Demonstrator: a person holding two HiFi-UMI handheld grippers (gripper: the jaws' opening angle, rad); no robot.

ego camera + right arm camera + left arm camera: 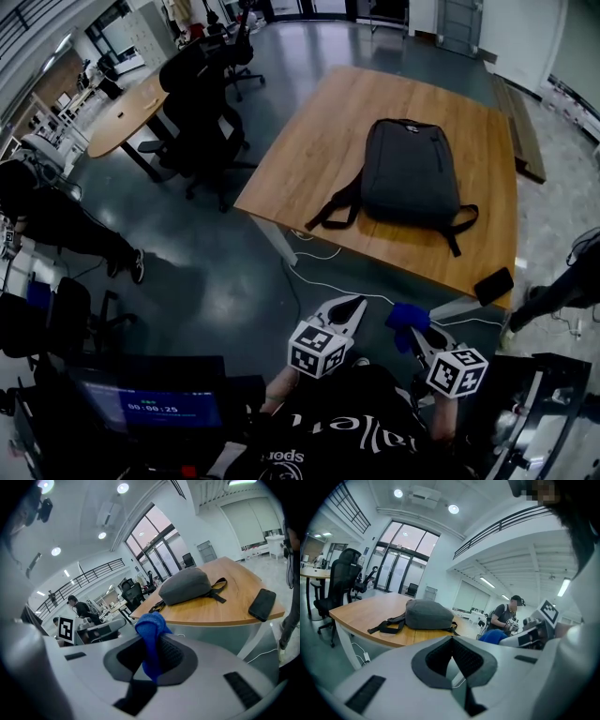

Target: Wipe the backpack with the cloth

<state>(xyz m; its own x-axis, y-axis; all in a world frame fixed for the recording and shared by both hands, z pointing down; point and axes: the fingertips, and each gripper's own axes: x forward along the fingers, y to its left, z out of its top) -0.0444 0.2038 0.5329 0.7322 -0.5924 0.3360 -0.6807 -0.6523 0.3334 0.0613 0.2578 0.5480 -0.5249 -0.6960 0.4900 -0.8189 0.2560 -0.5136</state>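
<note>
A dark grey backpack (pixel 411 172) lies flat on the wooden table (pixel 309 155), its black straps trailing toward the near edge. It also shows in the left gripper view as the backpack (pixel 429 614) and in the right gripper view as the backpack (pixel 185 586). Both grippers hang short of the table, close to my body. My right gripper (pixel 412 330) is shut on a blue cloth (pixel 151 639), which bunches up above its jaws. The cloth (pixel 406 319) also shows from the head. My left gripper (pixel 349 312) is shut with nothing in it.
A black phone (pixel 493 286) lies at the table's near right corner. Black office chairs (pixel 202 112) stand left of the table beside a second wooden table (pixel 127 112). White cables (pixel 323 272) run over the floor under the near edge. A person (pixel 506 616) stands further back.
</note>
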